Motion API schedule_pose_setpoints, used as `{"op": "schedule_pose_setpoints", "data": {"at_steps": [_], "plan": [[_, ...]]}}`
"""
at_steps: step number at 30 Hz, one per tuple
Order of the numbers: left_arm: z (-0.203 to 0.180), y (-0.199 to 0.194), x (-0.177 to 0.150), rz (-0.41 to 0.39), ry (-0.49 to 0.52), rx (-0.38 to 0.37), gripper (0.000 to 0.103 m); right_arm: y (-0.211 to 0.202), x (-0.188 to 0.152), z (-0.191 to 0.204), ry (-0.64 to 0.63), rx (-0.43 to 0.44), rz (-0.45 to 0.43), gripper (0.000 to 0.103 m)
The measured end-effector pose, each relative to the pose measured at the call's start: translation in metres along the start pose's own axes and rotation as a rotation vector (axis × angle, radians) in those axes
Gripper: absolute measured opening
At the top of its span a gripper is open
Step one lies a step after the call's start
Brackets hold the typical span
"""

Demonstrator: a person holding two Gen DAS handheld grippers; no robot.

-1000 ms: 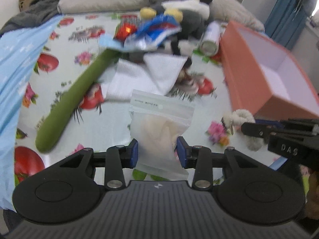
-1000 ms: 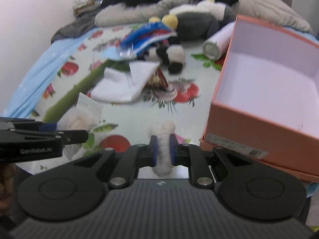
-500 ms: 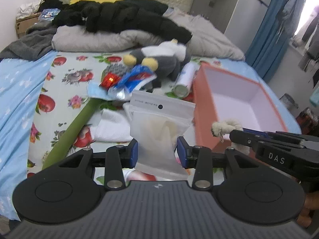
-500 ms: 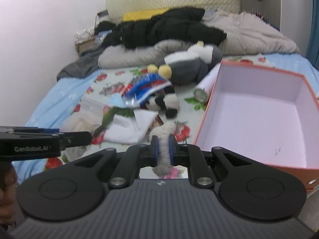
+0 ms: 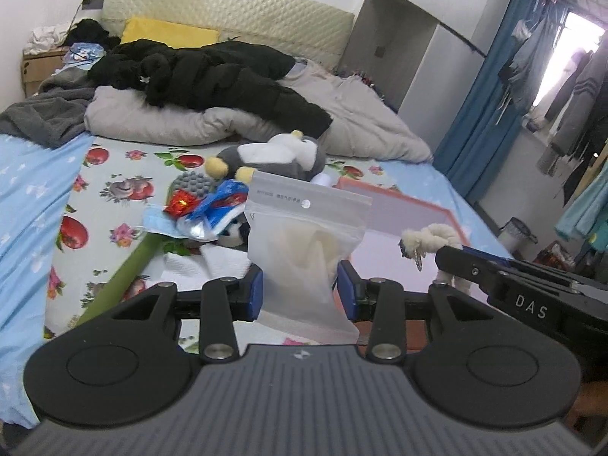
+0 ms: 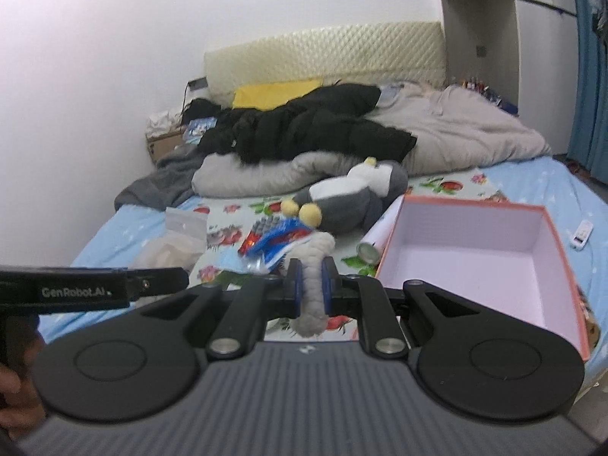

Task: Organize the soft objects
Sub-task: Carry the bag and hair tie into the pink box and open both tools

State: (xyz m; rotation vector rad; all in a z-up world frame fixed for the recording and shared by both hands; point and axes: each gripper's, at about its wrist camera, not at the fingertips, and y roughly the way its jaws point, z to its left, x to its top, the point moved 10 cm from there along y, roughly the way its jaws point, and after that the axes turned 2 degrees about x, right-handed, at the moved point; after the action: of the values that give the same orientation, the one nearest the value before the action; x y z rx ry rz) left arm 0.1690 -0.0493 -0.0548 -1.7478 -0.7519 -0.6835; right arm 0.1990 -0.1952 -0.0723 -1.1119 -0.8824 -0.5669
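- The bed [image 5: 34, 205] fills most of the room; it has a light blue sheet, and a cloth with fruit and flower print [image 5: 114, 190] lies over its middle.
- At the head end, a cream padded headboard [image 5: 228, 7] stands against a white wall, with a grey quilt [image 5: 182, 121] and a black jacket [image 5: 212, 76] heaped below it.
- A blue curtain [image 5: 490, 95] hangs on the right, beside a narrow strip of floor along the bed's edge.
- The orange box [image 6: 475, 262] sits open on the right part of the bed, its pale inside bare; this is the widest free room.
- A grey and white plush toy [image 6: 349, 197] lies just behind the box, near a pile of wrappers [image 5: 212, 209] and a long green soft stick [image 5: 125, 269].
- The blue sheet on the left edge is bare.
- The left hand-held gripper [image 5: 300, 290] is clamped on a zip bag [image 5: 304, 243] with pale soft stuff inside, lifted above the bed.
- The right hand-held gripper [image 6: 311, 287] is clamped on a white fluffy rope [image 6: 313, 285], held up near the front left corner of the box.
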Motion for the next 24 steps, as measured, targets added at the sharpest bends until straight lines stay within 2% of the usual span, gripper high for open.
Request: {"op": "schedule_pose_setpoints", "data": {"at_steps": [7,14,19,24], "plan": [[-0.039,0.012,0.003,0.013,0.016,-0.083,0.045,-0.022,0.017,-0.013,0.007,-0.042,-0.056,0.014],[-0.080,0.035,0.011,0.041,0.072,-0.152,0.045,-0.038,0.017,-0.050,0.072,-0.112,-0.061,0.014],[-0.102,0.073,0.013,0.094,0.114,-0.181,0.045,-0.038,0.014,-0.080,0.118,-0.161,-0.049,0.014],[-0.114,0.125,0.012,0.173,0.125,-0.194,0.046,-0.017,0.010,-0.115,0.173,-0.205,-0.012,0.014]]}}
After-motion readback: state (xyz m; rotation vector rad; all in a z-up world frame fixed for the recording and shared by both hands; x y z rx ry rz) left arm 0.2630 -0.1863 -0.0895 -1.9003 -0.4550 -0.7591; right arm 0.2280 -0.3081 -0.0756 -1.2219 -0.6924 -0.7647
